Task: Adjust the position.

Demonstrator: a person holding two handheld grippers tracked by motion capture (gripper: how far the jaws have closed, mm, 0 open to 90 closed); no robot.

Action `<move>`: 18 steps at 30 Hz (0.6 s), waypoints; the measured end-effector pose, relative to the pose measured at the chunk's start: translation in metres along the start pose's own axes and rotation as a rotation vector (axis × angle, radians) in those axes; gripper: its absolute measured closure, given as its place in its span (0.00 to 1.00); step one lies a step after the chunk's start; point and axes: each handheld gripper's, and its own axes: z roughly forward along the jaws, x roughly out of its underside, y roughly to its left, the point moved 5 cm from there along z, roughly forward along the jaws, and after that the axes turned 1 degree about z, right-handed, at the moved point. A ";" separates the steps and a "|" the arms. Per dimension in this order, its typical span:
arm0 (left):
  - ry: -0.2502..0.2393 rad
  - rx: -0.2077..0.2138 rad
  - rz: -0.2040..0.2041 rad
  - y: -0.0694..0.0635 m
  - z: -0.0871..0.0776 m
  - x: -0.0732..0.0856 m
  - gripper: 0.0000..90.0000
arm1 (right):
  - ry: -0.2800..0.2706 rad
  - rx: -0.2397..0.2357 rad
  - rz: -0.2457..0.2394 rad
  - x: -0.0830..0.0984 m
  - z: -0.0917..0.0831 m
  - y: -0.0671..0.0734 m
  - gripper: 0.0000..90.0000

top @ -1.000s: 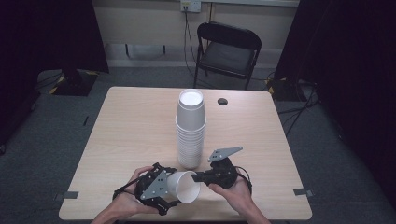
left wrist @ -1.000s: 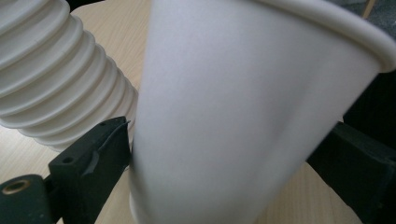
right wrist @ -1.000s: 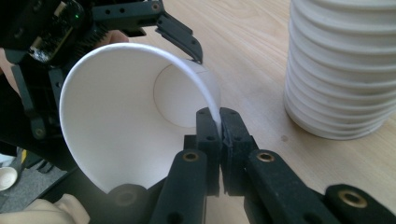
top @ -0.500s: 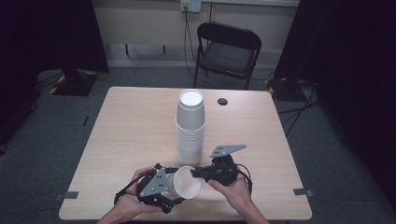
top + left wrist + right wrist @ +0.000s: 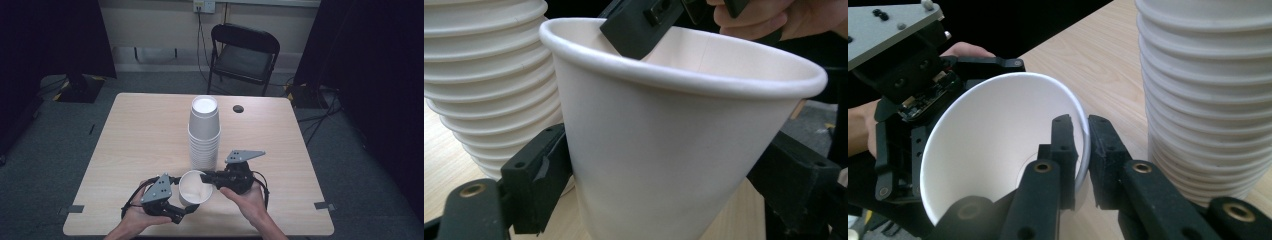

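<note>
A single white paper cup (image 5: 194, 188) sits tipped on its side just in front of the tall stack of cups (image 5: 204, 132), near the front edge of the tabletop (image 5: 135, 135), with its open mouth turned up and toward the right hand. The stack stands upright in the middle of the tabletop, and the loose cup lies right beside its base; whether the two touch I cannot tell.

The left gripper (image 5: 176, 209) comes at the cup from the side away from the stack. Its jaws stand on either side of the cup's body and have just been closing in on it, with the cup between them. In the left gripper view one jaw lies against the cup's wall, while the other is just at the wall, and I cannot tell if it presses.

The right gripper (image 5: 209, 178) reaches in from the other side. Its jaws are pinched together on the cup's rim, one inside the mouth and one outside, the thin paper wall caught between them.

Behind the stack, a small dark round hole (image 5: 238, 108) marks the tabletop, and a black folding chair (image 5: 244, 55) stands beyond the far edge.
</note>
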 end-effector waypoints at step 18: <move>0.050 -0.056 0.051 -0.002 0.005 0.001 0.12 | 0.075 0.051 0.039 0.001 0.018 0.007 0.95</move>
